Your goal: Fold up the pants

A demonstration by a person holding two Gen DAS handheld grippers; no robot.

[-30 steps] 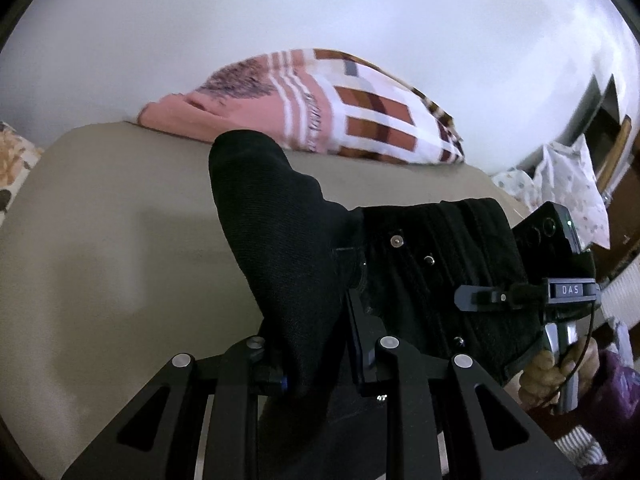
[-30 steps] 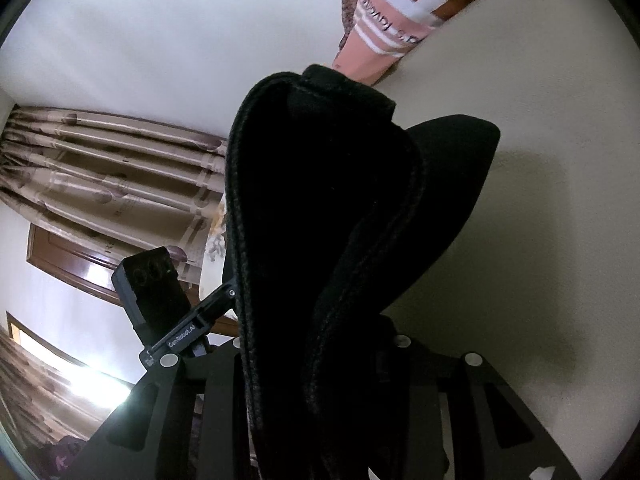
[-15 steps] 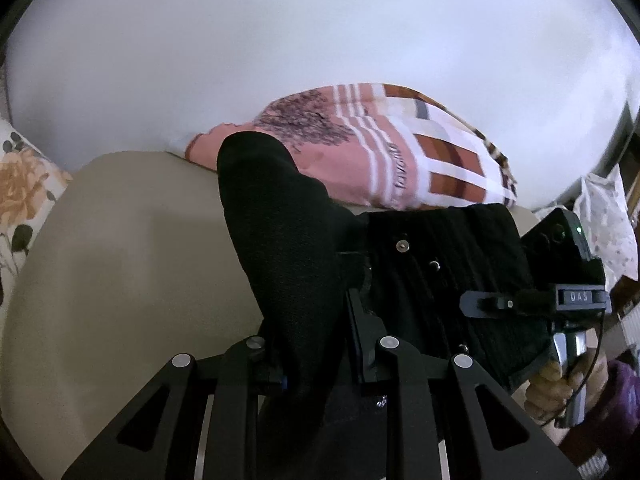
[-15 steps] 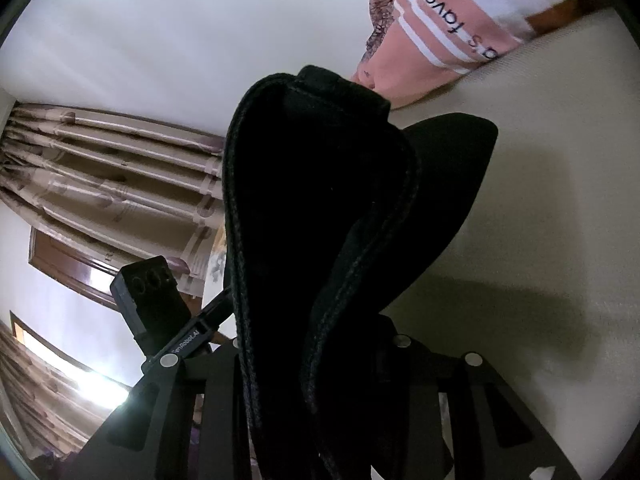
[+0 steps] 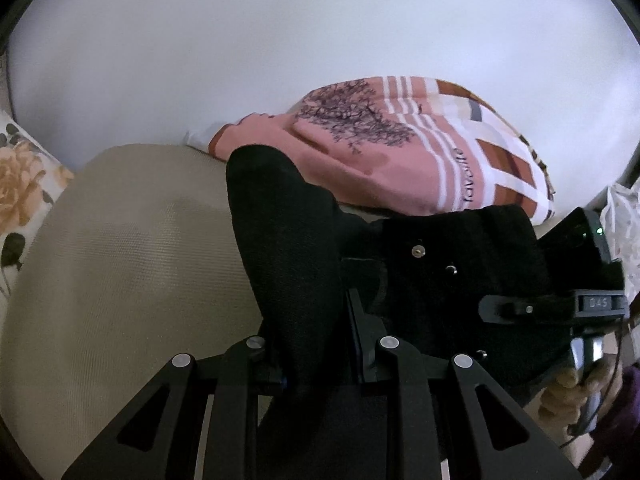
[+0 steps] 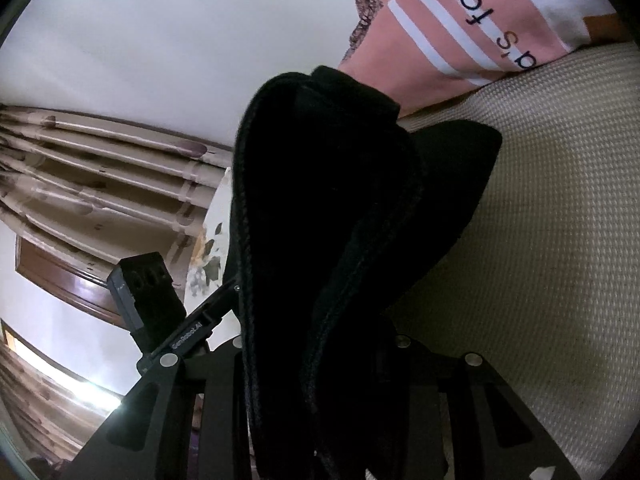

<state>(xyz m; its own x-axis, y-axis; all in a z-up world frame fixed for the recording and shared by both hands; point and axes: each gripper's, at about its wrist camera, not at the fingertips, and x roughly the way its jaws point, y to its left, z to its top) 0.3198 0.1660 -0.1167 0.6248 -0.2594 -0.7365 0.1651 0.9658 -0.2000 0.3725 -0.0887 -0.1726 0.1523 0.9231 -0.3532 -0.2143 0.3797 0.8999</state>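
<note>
Nearest the left camera, the left tool (image 5: 316,356) is clamped on a fold of the black pants (image 5: 288,248), its jaws nearly together around the cloth. The right tool (image 6: 320,364) pinches a thicker bunch of the same pants, which hang stretched between the two above the beige bed (image 5: 120,260). A hand (image 5: 576,392) grips the right tool's handle. Beyond lies a pink striped pillow (image 5: 400,160) against the white wall (image 5: 280,48).
</note>
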